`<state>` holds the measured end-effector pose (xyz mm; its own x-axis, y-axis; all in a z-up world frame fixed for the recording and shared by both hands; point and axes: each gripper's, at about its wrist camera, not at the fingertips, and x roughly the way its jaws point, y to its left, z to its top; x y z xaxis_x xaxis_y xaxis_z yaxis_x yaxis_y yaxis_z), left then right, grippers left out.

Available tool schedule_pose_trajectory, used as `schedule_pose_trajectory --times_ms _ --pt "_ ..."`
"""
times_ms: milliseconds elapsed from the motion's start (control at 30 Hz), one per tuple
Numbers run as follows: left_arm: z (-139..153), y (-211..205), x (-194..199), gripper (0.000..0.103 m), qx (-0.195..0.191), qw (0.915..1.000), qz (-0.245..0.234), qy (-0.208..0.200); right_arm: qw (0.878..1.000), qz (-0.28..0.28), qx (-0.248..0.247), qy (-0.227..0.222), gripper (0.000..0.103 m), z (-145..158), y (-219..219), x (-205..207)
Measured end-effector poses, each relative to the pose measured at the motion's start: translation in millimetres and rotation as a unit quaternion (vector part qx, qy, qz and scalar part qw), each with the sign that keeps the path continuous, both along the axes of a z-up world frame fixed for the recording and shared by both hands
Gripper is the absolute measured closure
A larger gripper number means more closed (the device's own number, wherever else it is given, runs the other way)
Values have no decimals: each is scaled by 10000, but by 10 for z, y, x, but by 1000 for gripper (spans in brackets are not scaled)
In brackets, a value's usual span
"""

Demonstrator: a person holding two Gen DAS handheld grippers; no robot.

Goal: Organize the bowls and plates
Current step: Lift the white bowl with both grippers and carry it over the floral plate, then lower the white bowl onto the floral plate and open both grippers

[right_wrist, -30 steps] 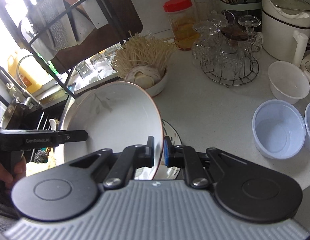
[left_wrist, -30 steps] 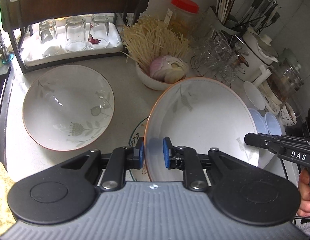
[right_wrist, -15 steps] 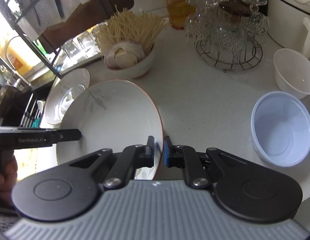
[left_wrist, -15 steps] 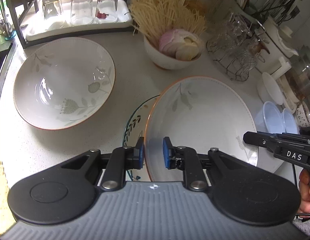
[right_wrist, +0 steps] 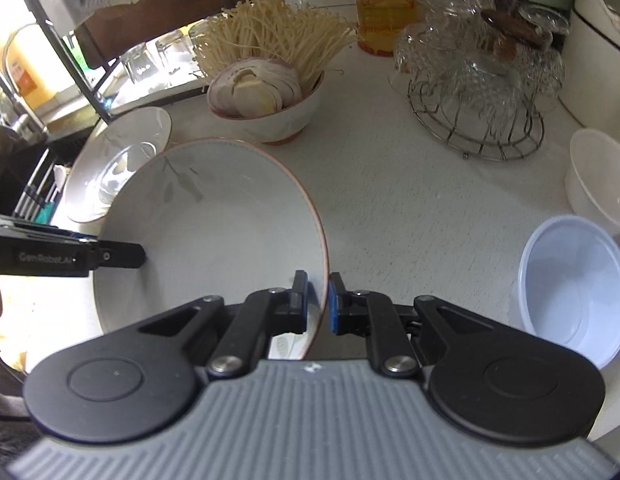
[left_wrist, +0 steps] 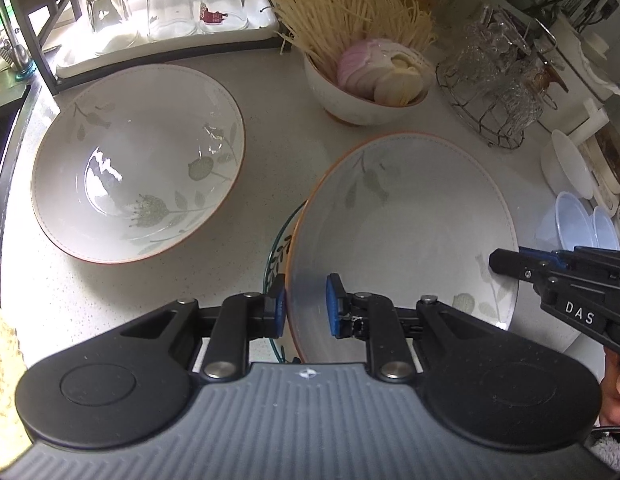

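A large white bowl with leaf print and an orange rim (left_wrist: 406,224) (right_wrist: 213,232) is held by both grippers. My left gripper (left_wrist: 305,304) is shut on its left rim. My right gripper (right_wrist: 318,304) is shut on its right rim, and its fingers (left_wrist: 522,266) show at the right of the left wrist view. The bowl hangs just above a glass plate with a green leaf edge (left_wrist: 278,248). A second matching bowl (left_wrist: 137,160) (right_wrist: 113,168) sits on the counter to the left.
A bowl of sliced onion and enoki mushrooms (left_wrist: 370,80) (right_wrist: 265,108) stands behind. A wire rack of glass cups (right_wrist: 478,92) is at the back right. Plastic bowls (right_wrist: 574,284) and a white bowl (right_wrist: 598,176) sit at the right. A rack with upturned glasses (left_wrist: 165,4) is at the back left.
Both grippers have carried the held bowl downward and tilted it flatter, closer to the glass plate on the counter. The grip on both rims has stayed the same.
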<state>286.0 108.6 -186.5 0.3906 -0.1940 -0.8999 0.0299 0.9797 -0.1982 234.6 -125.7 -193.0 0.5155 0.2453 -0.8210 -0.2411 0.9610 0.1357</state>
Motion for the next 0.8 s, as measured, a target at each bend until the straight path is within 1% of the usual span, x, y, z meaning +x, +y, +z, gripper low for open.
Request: schedule_pose_trajectory --times_ms 100,267,400,433,500,633,667,733,800 --pt "-23 8 17 81 6 10000 6 69 10000 38 -51 33 89 -23 20 17" --pt "-46 -10 46 81 79 9998 -43 155 9998 21 -2 204 88 -83 12 25" --pt "-60 -17 62 80 67 9998 -43 198 9996 -47 39 280 87 -123 10 43" --pt "-64 -23 69 79 66 9997 -50 209 9996 -61 48 288 87 -128 9 48" --pt "-69 -38 81 72 31 9997 -74 217 9995 -84 78 287 87 -134 7 52" --pt "-76 -34 88 63 -101 9996 -13 251 9993 -133 147 302 86 -149 1 71" --pt "-80 -18 91 56 -192 9994 41 277 9991 -152 192 339 86 -158 -4 80" --pt "-75 2 103 55 -279 9990 137 335 9990 -182 196 364 87 -156 -3 80" --pt "-48 8 101 55 -275 9988 190 353 9993 -217 182 249 87 -113 5 63"
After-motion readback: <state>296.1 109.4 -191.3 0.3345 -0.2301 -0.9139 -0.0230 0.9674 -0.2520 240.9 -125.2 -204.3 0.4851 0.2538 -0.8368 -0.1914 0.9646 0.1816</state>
